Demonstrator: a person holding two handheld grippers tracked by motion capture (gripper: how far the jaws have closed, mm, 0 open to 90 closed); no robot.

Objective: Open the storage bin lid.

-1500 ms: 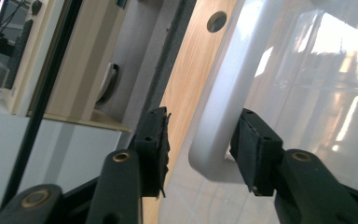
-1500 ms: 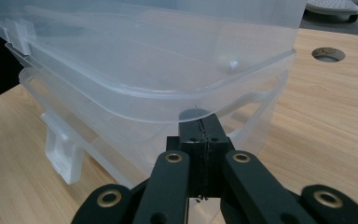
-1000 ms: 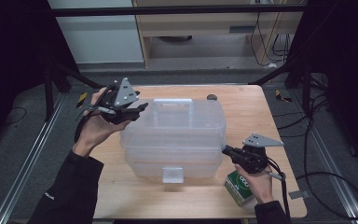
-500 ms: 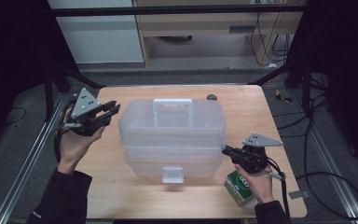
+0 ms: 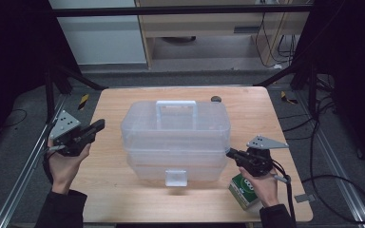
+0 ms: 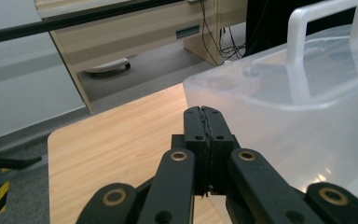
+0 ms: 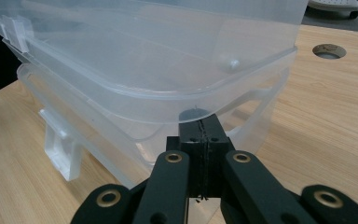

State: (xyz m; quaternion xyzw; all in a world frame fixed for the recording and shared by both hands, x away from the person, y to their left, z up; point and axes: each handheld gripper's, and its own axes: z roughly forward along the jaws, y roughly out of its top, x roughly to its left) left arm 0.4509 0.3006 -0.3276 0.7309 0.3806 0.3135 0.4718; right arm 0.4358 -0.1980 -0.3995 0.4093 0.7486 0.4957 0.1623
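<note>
The left claw [image 5: 98, 125] has just been closing and sits clenched and empty beside the box [image 5: 176, 133]. The right claw [image 5: 230, 154], clenched empty, touches its rim, above the worktop [image 5: 123, 199].

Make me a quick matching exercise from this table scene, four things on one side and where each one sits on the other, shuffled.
Things:
1. clear plastic box
2. green carton
3. left tool
4. right tool

Places:
A. near right corner of the table
B. middle of the table
C. by the box's right end
D. off the box's left end

Pairs: 1-B, 2-A, 3-D, 4-C
</note>
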